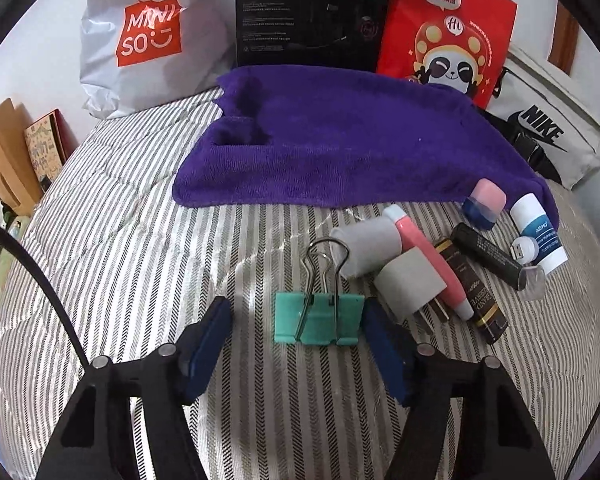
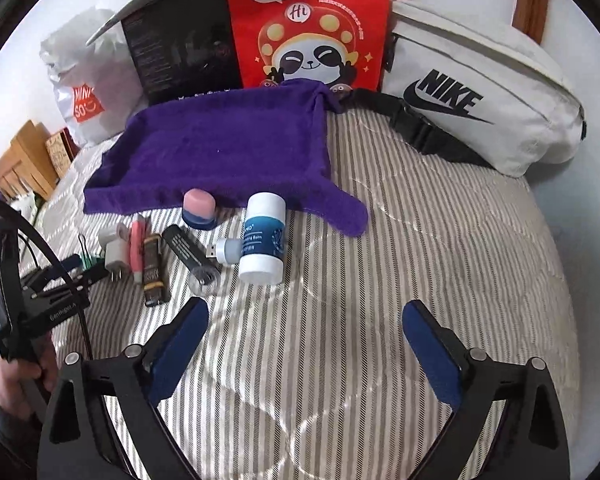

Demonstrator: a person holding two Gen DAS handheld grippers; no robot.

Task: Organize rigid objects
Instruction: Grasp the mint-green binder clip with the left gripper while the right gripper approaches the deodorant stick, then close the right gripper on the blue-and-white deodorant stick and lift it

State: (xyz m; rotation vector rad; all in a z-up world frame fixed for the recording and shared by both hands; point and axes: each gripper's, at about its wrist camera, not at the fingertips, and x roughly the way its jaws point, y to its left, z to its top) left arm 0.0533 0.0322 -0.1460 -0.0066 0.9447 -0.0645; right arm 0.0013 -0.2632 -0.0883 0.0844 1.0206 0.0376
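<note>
A mint-green binder clip [image 1: 320,322] lies flat on the striped bed cover, wire handles pointing away. My left gripper [image 1: 296,308] straddles it: the right pad [image 1: 380,332] meets the clip's edge, while the left pad [image 1: 210,336] stands clear, so it is open. To the clip's right lies a cluster: a grey plug adapter [image 1: 408,284], a pink tube [image 1: 428,264], a brown bottle [image 1: 470,292] and a black tube [image 1: 488,254]. My right gripper [image 2: 306,306] is wide open over bare cover, with a white-and-blue balm stick [image 2: 262,240] just ahead of it.
A purple towel [image 2: 220,148] is spread behind the cluster. Along the wall stand a Miniso bag [image 1: 148,36], a black box [image 1: 312,12], a red panda bag [image 2: 308,24] and a white Nike bag [image 2: 472,108]. A pink-and-blue jar [image 2: 199,210] sits at the towel's edge.
</note>
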